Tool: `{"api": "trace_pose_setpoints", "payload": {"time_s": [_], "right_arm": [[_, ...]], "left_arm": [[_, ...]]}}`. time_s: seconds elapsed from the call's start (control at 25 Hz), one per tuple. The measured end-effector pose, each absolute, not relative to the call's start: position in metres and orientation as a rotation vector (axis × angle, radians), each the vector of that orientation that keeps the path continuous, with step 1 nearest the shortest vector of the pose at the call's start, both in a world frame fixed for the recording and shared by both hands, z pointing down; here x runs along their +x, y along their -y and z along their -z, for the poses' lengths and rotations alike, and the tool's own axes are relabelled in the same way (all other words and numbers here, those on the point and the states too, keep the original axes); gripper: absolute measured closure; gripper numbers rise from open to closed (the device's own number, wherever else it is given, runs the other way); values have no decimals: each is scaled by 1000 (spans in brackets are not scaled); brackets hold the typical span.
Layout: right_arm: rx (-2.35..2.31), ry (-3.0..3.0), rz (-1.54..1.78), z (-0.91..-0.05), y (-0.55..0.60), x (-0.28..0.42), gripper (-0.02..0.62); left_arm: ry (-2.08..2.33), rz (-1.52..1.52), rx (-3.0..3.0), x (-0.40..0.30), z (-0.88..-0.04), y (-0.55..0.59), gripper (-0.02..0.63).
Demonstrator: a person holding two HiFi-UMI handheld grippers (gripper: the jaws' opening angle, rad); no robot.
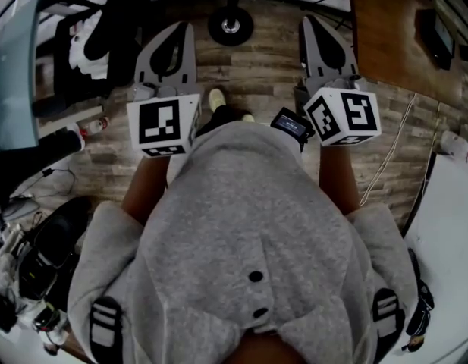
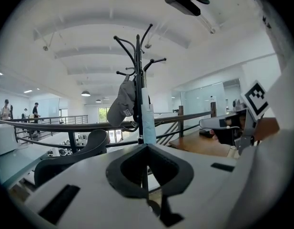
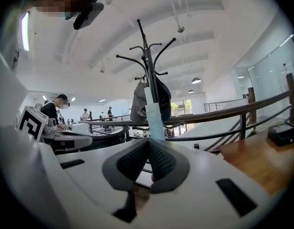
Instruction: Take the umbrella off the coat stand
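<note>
The black coat stand point(image 2: 137, 56) rises straight ahead of both grippers, and its round base point(image 1: 230, 26) shows on the wooden floor. A folded light-blue umbrella point(image 2: 147, 120) hangs upright against the pole, also seen in the right gripper view point(image 3: 154, 113). A grey cap point(image 2: 122, 106) hangs beside it. My left gripper point(image 2: 146, 146) is shut and empty, short of the umbrella. My right gripper point(image 3: 148, 141) is likewise shut with nothing in it. Seen from the head, both grippers point(image 1: 180, 30) point(image 1: 308, 23) point forward on either side of the base.
A dark railing point(image 2: 65, 126) runs behind the stand. A black office chair point(image 2: 73, 159) stands at left and a wooden desk point(image 3: 261, 156) with a black box at right. A dark bag point(image 3: 163, 99) hangs on the stand too. People stand far off.
</note>
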State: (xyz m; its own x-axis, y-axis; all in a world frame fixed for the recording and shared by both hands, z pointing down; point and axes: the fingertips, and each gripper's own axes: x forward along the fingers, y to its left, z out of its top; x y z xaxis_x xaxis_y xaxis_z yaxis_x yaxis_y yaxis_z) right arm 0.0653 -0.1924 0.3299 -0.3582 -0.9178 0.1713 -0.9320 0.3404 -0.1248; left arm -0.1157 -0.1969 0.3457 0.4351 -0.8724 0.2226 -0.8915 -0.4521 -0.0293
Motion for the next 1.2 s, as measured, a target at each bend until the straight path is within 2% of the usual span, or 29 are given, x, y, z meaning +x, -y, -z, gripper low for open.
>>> {"api": "trace_pose_setpoints", "payload": {"time_s": [0.72,1.2], "right_arm": [[1705,2484,-284,-327,229,11,586],[1701,2467,-221,-318,230,19,586]], "left_arm": [[1472,-255,2632,-150,-344,237,592],[1429,-201,2655,-132,-336,241,591]]}}
